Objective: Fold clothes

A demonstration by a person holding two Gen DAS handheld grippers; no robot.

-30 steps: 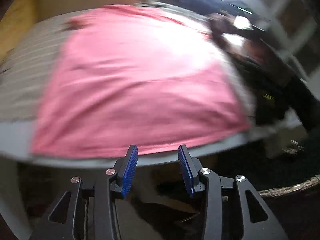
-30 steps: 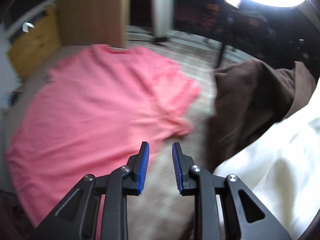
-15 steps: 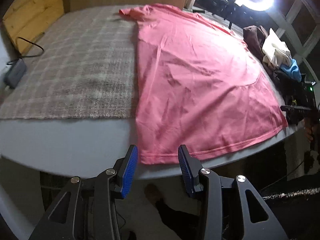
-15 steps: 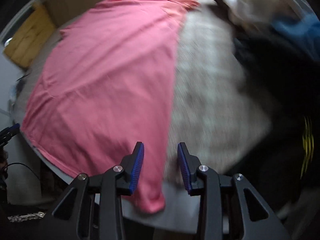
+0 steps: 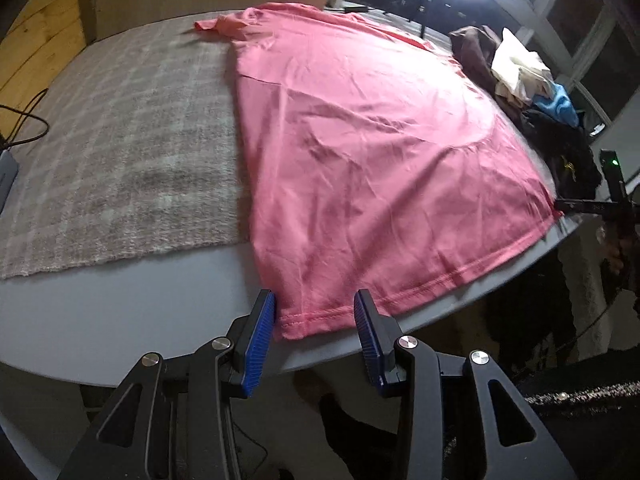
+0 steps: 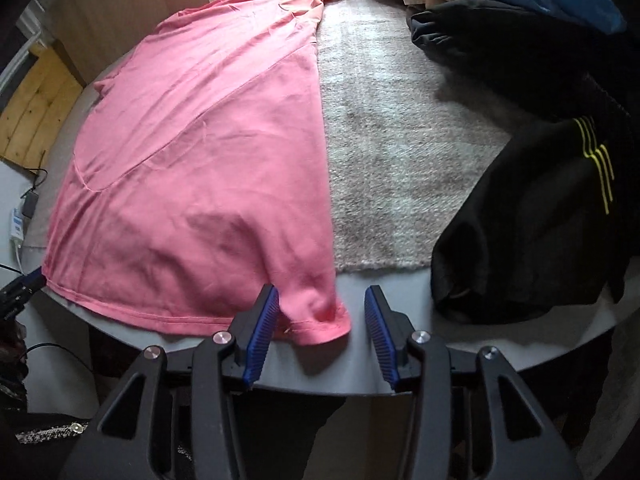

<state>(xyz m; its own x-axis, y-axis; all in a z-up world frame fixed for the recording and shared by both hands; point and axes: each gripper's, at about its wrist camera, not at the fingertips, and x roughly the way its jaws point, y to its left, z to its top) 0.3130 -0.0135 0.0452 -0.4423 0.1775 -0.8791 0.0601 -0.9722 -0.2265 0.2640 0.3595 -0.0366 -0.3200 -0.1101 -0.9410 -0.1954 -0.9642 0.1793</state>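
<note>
While the pink cotton T-shirt [image 5: 372, 148] lay lengthwise, hem nearest, both the left gripper [image 5: 315, 334] and right gripper [image 6: 319, 334] stood spread at its corners.

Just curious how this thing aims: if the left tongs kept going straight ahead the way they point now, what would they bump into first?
Most likely the near hem corner of the pink shirt, which lies between the open left tongs at the table edge.

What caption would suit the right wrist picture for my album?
Open right hand-held gripper lined up on the near hem corner of a pink T-shirt spread flat, black garment alongside.
</note>
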